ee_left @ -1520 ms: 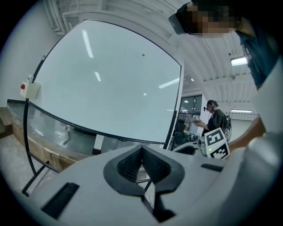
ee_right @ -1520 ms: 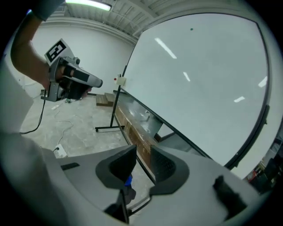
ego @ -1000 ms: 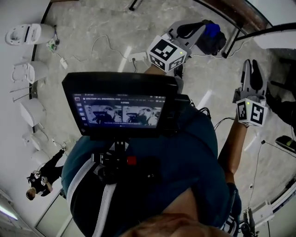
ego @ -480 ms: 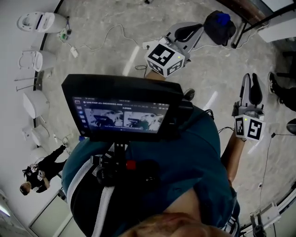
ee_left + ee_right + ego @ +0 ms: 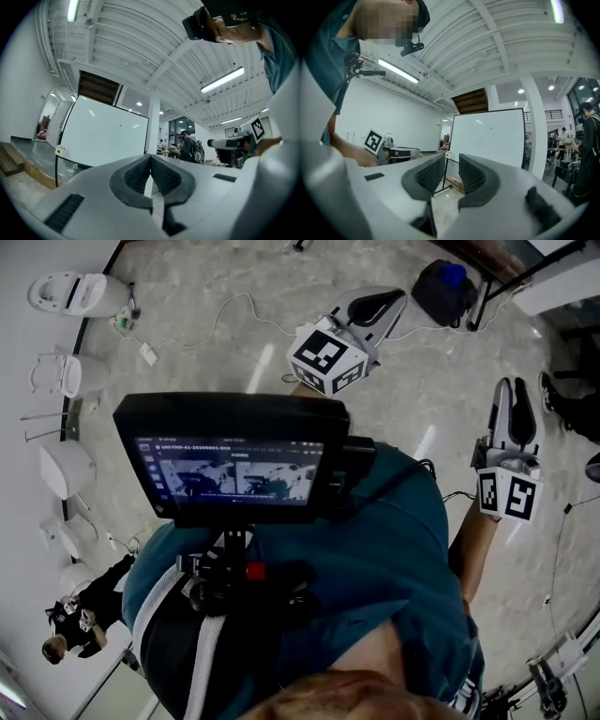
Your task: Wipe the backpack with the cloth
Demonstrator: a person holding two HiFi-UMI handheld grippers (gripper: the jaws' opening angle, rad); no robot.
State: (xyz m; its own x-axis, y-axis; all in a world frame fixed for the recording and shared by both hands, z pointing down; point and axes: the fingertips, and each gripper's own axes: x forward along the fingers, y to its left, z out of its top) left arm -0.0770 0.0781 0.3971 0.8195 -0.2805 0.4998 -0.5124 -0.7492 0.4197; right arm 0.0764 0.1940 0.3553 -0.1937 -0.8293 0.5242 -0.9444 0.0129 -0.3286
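A dark backpack (image 5: 448, 292) with a blue patch lies on the stone floor at the top of the head view, beside a black table leg. My left gripper (image 5: 398, 299) points toward it from a short way left. Its jaws (image 5: 150, 158) are shut, tips touching, with nothing between them. My right gripper (image 5: 513, 388) hangs over bare floor at the right, well apart from the backpack. A gap shows between its ribbed pads (image 5: 451, 161) and nothing is in it. No cloth appears in any view.
A whiteboard on a stand (image 5: 487, 140) faces both grippers. White chairs (image 5: 70, 292) line the left wall, with cables (image 5: 216, 315) across the floor. People stand at tables in the background (image 5: 190, 145). A chest-mounted monitor (image 5: 234, 465) fills the middle of the head view.
The head view has shifted over the floor: the backpack now sits higher and further right, clear of the left gripper's tip. Both grippers have shifted a little, with their jaws unchanged.
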